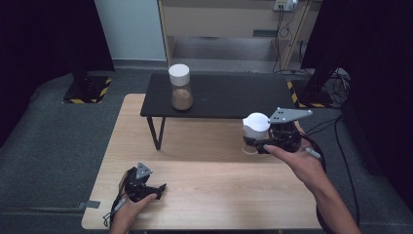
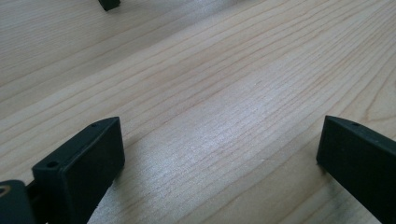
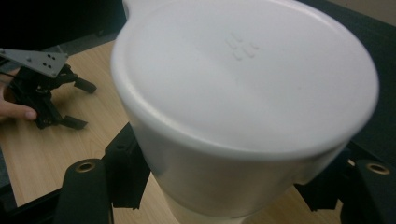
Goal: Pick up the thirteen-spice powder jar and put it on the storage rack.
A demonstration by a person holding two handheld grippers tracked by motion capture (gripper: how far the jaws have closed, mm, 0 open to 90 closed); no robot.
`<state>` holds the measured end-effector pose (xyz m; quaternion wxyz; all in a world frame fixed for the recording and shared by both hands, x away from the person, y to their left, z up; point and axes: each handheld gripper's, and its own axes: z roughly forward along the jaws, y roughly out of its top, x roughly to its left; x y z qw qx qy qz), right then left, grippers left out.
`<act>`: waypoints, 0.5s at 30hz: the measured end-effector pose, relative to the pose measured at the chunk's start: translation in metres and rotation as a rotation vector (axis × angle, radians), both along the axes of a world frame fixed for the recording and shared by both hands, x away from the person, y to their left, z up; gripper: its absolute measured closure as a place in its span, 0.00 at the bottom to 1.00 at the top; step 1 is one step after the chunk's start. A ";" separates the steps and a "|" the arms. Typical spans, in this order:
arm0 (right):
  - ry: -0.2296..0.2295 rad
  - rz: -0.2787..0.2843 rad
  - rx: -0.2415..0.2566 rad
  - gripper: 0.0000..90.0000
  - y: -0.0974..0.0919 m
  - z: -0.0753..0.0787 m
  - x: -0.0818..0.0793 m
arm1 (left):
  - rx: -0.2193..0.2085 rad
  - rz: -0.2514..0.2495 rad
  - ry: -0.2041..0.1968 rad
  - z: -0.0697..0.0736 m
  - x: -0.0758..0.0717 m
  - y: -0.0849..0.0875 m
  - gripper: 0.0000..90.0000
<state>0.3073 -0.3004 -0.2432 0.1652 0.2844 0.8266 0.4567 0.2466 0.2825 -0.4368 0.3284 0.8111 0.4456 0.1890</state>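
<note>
A: Status on right gripper (image 1: 257, 143)?

B: Clamped on a jar (image 1: 255, 127), white lid. Jaws grip either side just under the lid, seen close in the right gripper view (image 3: 233, 186). Lid (image 3: 243, 70) takes up most of that frame; small embossed mark on top.

A: Where's the jar in the scene?

B: High view: right part of the wooden table (image 1: 204, 195), just in front of the black shelf's (image 1: 219, 95) front edge. Can't tell whether the base touches the wood, the gripper hides it. Right hand (image 1: 299, 163) comes in from the lower right, grey plate on top of the gripper.

A: Contents?

B: Can't tell. The body below the lid looks pale, mostly hidden by the jaws.

A: Left gripper (image 1: 158, 190)?

B: Released. Jaws wide apart with bare wood between them in the left gripper view (image 2: 219, 154). It sits low at the near left of the table in the left hand (image 1: 129, 209). Also visible far off in the right gripper view (image 3: 77, 105), jaws spread, well apart from the jar.

A: Anything else on the shelf?

B: Second jar (image 1: 180, 87), white lid, brown fill in the lower part, upright near the shelf's left end. Well apart from both grippers.
</note>
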 end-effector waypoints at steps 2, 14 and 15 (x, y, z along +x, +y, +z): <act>0.000 -0.003 0.005 0.35 -0.001 0.006 0.002 | 0.000 0.000 0.000 0.000 0.000 0.000 0.00; -0.009 -0.032 0.032 0.35 -0.006 0.040 0.017 | 0.002 0.001 0.000 0.000 0.000 0.000 0.00; -0.012 -0.033 0.032 0.35 -0.006 0.042 0.020 | 0.002 0.001 0.000 0.000 0.000 0.000 0.00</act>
